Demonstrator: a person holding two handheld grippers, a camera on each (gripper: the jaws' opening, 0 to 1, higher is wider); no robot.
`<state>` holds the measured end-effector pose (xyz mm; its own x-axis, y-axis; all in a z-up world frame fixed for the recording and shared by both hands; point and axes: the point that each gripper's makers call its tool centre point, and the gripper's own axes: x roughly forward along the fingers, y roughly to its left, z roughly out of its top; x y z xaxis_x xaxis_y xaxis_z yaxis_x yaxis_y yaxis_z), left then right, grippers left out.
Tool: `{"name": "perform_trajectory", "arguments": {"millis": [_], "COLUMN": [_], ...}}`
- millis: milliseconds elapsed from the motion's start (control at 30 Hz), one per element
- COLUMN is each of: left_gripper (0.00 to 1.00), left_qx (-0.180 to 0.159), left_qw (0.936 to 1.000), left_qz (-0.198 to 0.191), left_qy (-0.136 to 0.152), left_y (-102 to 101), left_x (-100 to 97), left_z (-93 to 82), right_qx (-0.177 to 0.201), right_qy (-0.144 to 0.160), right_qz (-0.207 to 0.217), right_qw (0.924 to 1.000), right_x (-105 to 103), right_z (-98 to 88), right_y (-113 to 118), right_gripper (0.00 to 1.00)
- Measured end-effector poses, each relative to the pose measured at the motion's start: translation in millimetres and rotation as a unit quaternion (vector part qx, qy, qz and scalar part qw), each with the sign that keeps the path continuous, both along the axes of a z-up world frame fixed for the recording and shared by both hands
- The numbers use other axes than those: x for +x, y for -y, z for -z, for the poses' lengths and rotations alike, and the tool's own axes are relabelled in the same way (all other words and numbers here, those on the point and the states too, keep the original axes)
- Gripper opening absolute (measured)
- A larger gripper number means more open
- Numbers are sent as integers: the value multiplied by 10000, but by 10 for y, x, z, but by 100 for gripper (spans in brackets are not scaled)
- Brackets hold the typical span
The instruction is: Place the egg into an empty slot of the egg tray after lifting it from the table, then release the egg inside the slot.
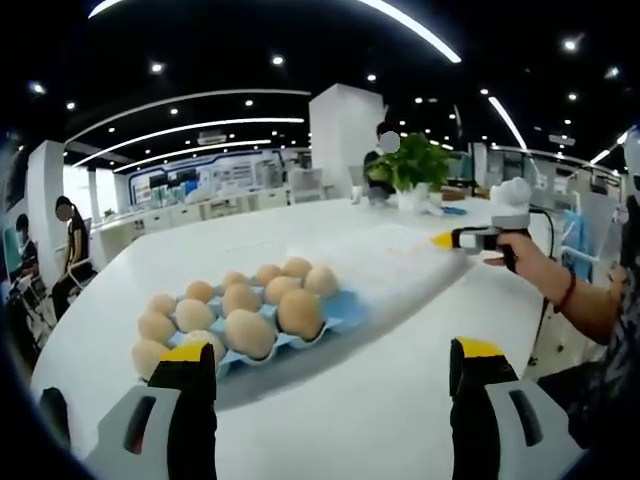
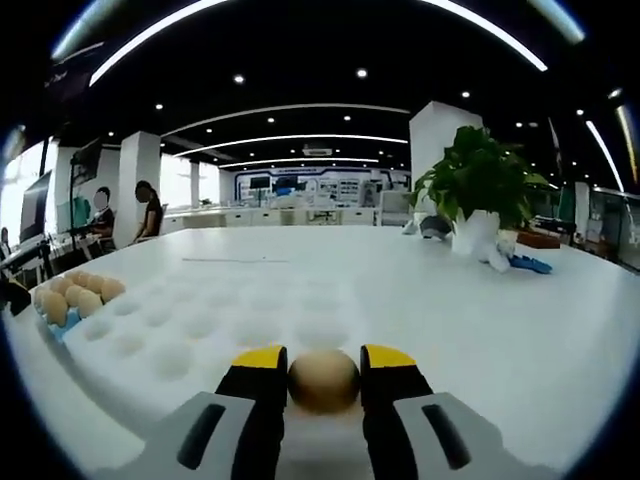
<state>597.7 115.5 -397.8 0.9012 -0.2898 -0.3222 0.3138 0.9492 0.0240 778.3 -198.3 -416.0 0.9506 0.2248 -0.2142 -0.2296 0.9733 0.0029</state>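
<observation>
big white worktop (image 1: 400,400) runs across both views. a white egg tray (image 2: 230,320) lies flat on it with many empty slots, right in front of the right tool; a blue egg tray (image 1: 335,310), nearly full of brown eggs, sits beside it toward the worktop's left side. potted plant (image 2: 478,190) stands near the far edge. right tool (image 2: 324,375) is clamped narrow on the egg (image 2: 323,380), yellow-tipped jaws touching both its flanks, egg at the near edge of the white tray; can't tell if it is lifted or resting. left tool (image 1: 330,370) hangs wide, nothing between the jaws, near the blue tray. a person's hand (image 1: 525,255) holds the right tool over the far end of the white tray. egg: light, rigid but brittle shell, smooth and rounded so likely slippery; grip across the widest middle, gentle squeeze, lower it fully into a slot before letting go or it could roll or crack.
</observation>
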Motion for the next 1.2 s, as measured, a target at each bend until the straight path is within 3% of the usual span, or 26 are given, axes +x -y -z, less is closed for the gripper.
{"name": "perform_trajectory", "arguments": {"millis": [67, 200, 433, 733, 800, 967, 1000, 1067, 1200], "left_gripper": [99, 99, 99, 99, 99, 98, 98, 98, 98], "left_qx": [6, -5, -2, 19, 20, 21, 17, 24, 16], "left_qw": [10000, 10000, 10000, 10000, 10000, 10000, 10000, 10000, 10000], "left_qz": [-10, -24, 0, -38, -44, -28, -27, -13, -23], "left_qy": [-5, -5, 0, 32, 26, 11, 8, 24, 39], "left_y": [-13, -30, -27, -58, -62, -51, -47, -40, -42], "left_x": [-4, -7, -11, -27, -31, -34, -32, -33, -34], "left_z": [3, 1, 6, -17, -15, -5, -4, -12, -20], "right_qx": [119, -105, -120, 146, 356, 1298, 1749, 2210, 2147], "right_qy": [-24, 26, 10, 27, 59, 81, -35, -123, -84], "right_qz": [-17, -115, -161, -198, -190, -213, -211, -254, -230], "right_qw": [9999, 9999, 9998, 9997, 9992, 9913, 9844, 9749, 9764], "right_x": [-3, -22, -16, -25, -42, -69, -47, -46, -85], "right_z": [-4, 0, 4, -16, -49, -145, -143, -152, -146], "right_y": [11, -34, -29, -9, 2, 43, 71, 99, 151], "right_gripper": [30, 30, 29, 29, 29, 29, 29, 29, 29]}}
